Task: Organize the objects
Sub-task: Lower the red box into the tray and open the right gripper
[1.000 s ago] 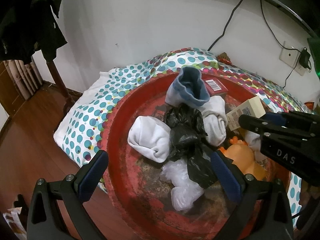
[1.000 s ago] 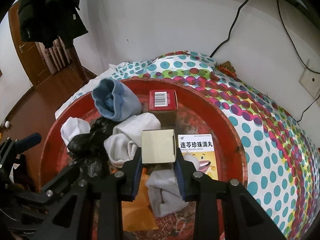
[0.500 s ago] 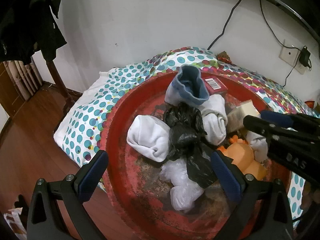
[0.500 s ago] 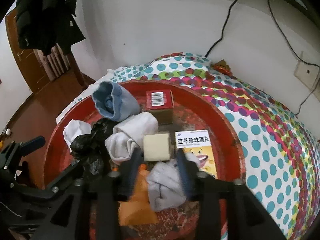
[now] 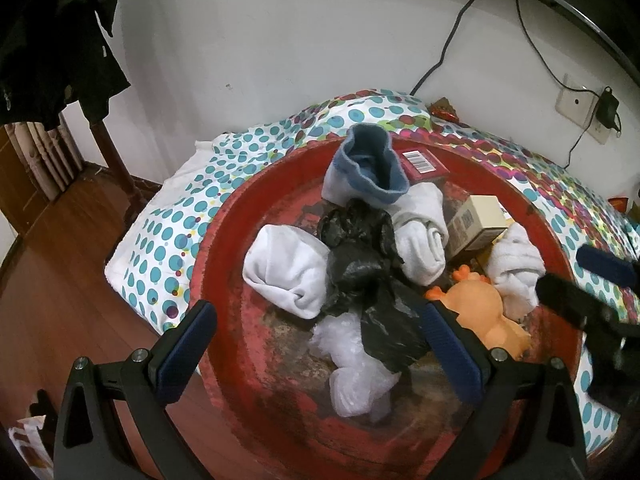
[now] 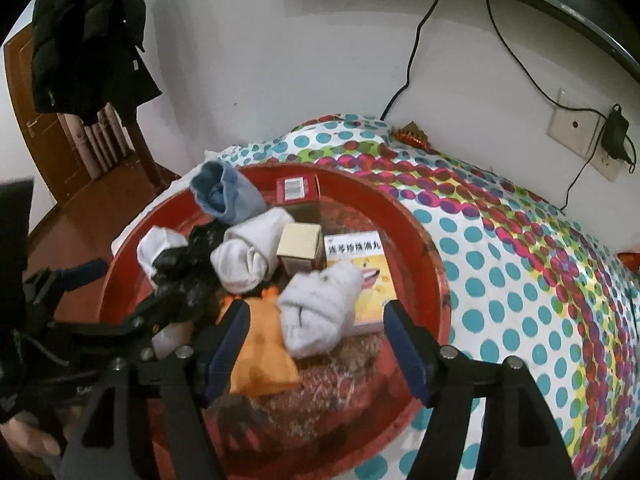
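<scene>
I've just let go of the small beige box (image 6: 300, 249); it stands in the red tray (image 6: 424, 240) beside the white socks. My right gripper (image 6: 316, 344) jaws have just been opening, empty; left gripper (image 5: 320, 344) jaws apart. Next, I pick another item to sort.

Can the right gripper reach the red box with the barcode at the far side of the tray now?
Probably not directly: the right gripper is open and empty, but the beige box and a rolled grey sock lie before the red box.

four socks (image 6: 240, 258), three boxes (image 6: 300, 246), two bags (image 5: 360, 264), one duck (image 5: 480, 312).
</scene>
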A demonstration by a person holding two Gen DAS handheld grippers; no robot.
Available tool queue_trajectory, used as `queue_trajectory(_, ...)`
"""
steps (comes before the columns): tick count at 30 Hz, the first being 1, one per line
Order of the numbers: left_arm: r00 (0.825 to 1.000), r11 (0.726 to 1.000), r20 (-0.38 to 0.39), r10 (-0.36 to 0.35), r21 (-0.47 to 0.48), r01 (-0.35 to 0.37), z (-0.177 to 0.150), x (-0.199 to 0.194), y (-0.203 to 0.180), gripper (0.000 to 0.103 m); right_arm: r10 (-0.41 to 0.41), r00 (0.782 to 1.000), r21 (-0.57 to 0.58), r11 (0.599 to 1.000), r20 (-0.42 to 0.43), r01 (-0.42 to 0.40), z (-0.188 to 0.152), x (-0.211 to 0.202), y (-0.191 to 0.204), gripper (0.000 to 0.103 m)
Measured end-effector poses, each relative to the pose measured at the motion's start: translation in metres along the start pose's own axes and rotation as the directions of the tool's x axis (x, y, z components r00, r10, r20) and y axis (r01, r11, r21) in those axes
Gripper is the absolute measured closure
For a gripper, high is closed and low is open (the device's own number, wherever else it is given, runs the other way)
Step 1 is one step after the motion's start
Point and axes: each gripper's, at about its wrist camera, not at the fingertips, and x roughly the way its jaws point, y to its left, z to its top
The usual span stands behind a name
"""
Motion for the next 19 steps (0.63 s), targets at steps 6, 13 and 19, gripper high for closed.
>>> queue_trajectory(6, 1.000, 1.000, -0.012, 0.008, -0.004, -0.008, -0.003, 0.002, -0.002, 0.001, 0.004, 1.000, -0.008, 1.000, -0.021, -0.004, -0.019, 0.001, 0.004, 0.031)
queue_trajectory(13, 1.000, 1.000, 0.002, -0.029, 0.011, 0.029, -0.005, 0.000, -0.005, 0.001, 0.015, 0.999, -0.004, 1.000, -0.039, -0.016, -0.028, 0.004, 0.006, 0.031)
queue_trajectory(19, 1.000, 0.999, 0.026, 0.002, 0.050, -0.004, -0.003, -0.006, -0.013, 0.000, -0.017, 0.999, -0.032, 0.999, -0.029, 0.016, -0.029, 0.001, 0.010, 0.031)
